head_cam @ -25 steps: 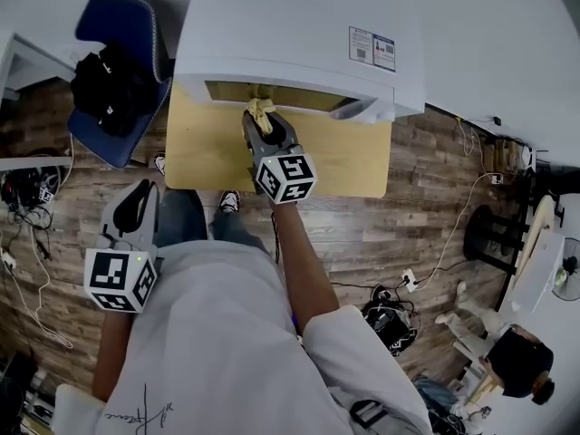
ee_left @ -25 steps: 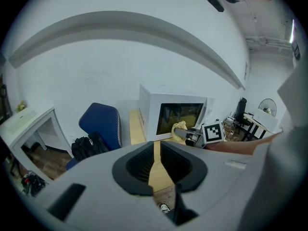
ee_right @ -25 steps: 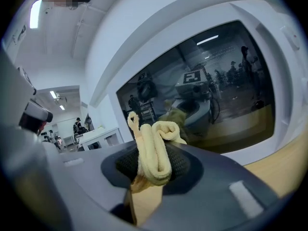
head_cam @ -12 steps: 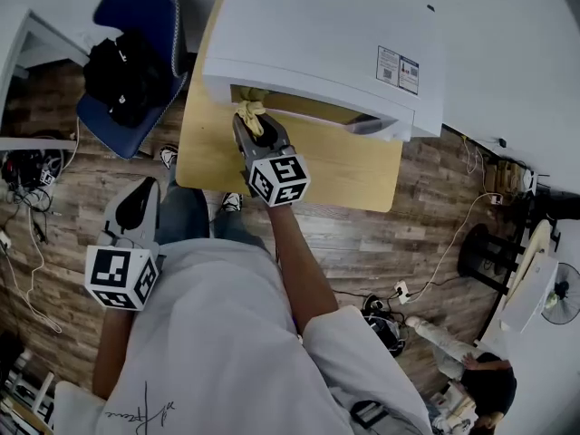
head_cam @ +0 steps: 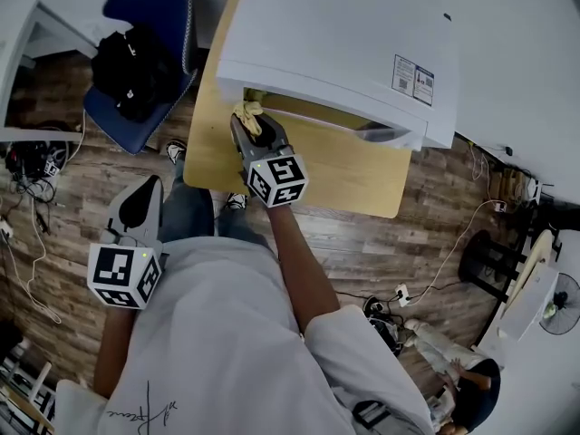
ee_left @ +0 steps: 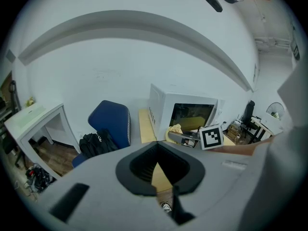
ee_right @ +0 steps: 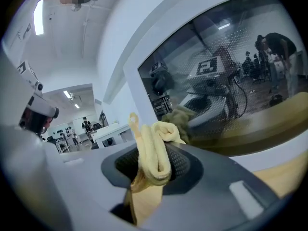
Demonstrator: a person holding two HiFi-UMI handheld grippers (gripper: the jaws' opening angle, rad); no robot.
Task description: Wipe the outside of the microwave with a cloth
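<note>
Microwave (head_cam: 335, 43): white, standing on a pale wooden surface (head_cam: 353, 170), glass door facing the person.

Cloth (ee_right: 155, 150): yellow, bunched into a roll, at the front of the microwave by the lower left corner of the door window (ee_right: 231, 76). Whether it touches the glass cannot be told.

Right tongs (head_cam: 250, 125): pinching the cloth, arm stretched over the surface toward the microwave's front.

Left tongs (head_cam: 139, 202): tips pressed together with nothing between them, well back from the microwave, close to the person's body and clear of the surface.

Blue chair (head_cam: 149, 21): left of the microwave, beside the surface, with a black bag (head_cam: 127, 62) on its seat.
</note>
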